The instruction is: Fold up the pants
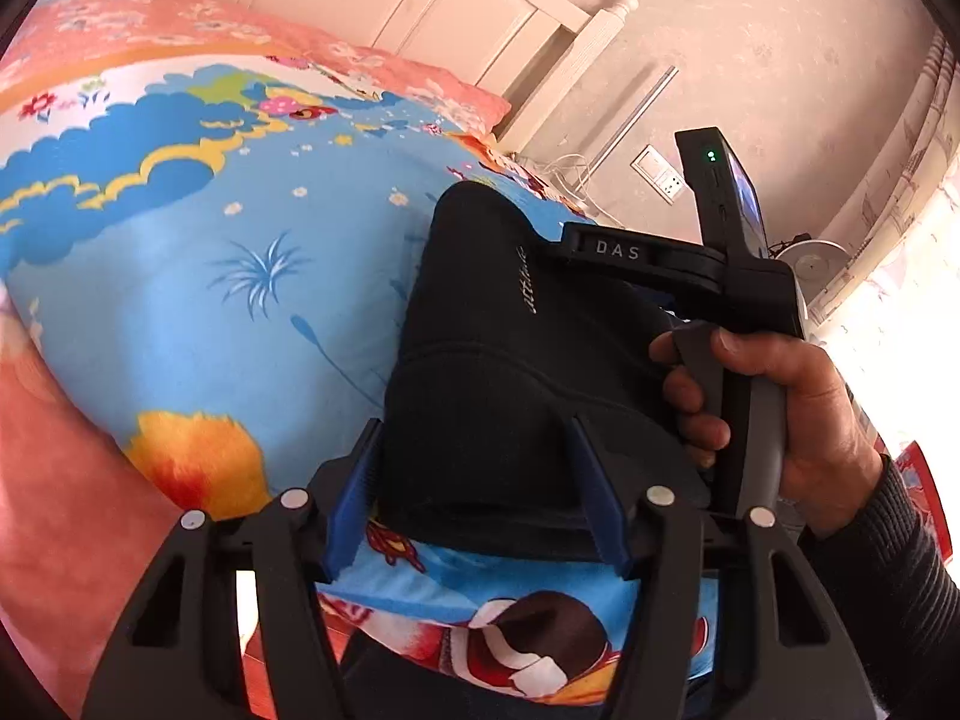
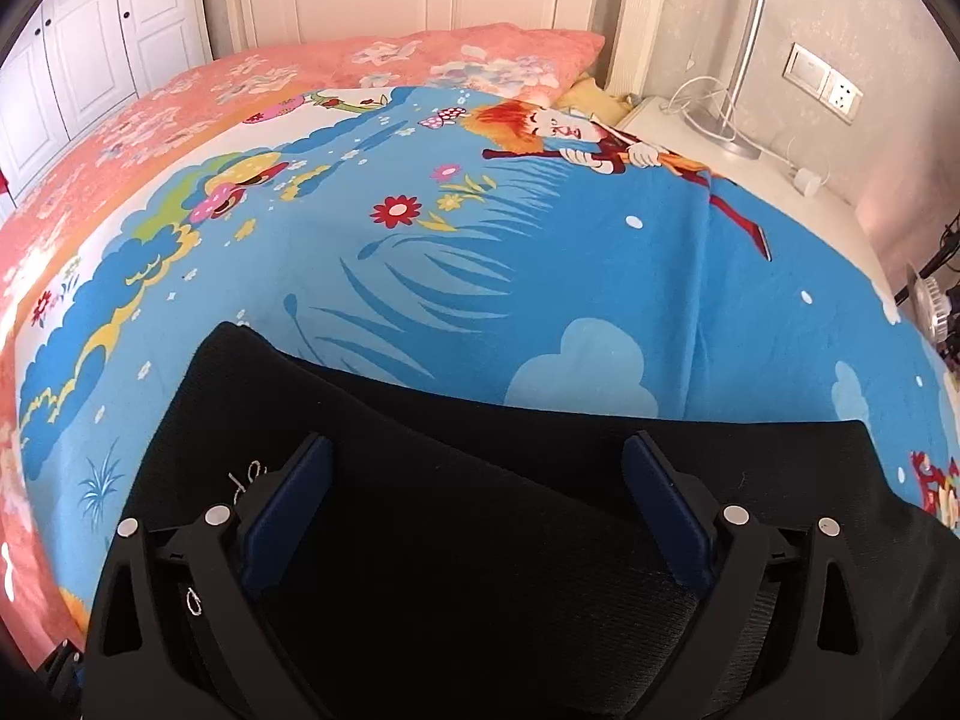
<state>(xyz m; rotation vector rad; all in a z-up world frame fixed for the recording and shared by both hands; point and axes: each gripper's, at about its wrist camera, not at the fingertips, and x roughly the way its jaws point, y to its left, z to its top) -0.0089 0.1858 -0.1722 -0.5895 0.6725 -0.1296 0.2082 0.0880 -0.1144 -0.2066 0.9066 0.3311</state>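
Black pants (image 1: 480, 330) lie folded into a compact bundle on the blue cartoon bedsheet (image 1: 210, 300). My left gripper (image 1: 474, 438) is open, and its blue pads flank the bundle's near edge without pressing on it. A person's hand (image 1: 810, 408) holds the other gripper's handle (image 1: 762, 420) at the bundle's right side. In the right wrist view the pants (image 2: 390, 396) spread under my right gripper (image 2: 480, 474). It stands wide open, its pads apart above the dark cloth with nothing pinched between them.
The bedsheet (image 2: 540, 270) stretches away to a pink pillow (image 2: 480, 54) and a white headboard. A white nightstand (image 2: 720, 138) with cables and a lamp pole stands at the right, below a wall socket (image 2: 822, 84). White wardrobe doors (image 2: 90, 60) are at the far left.
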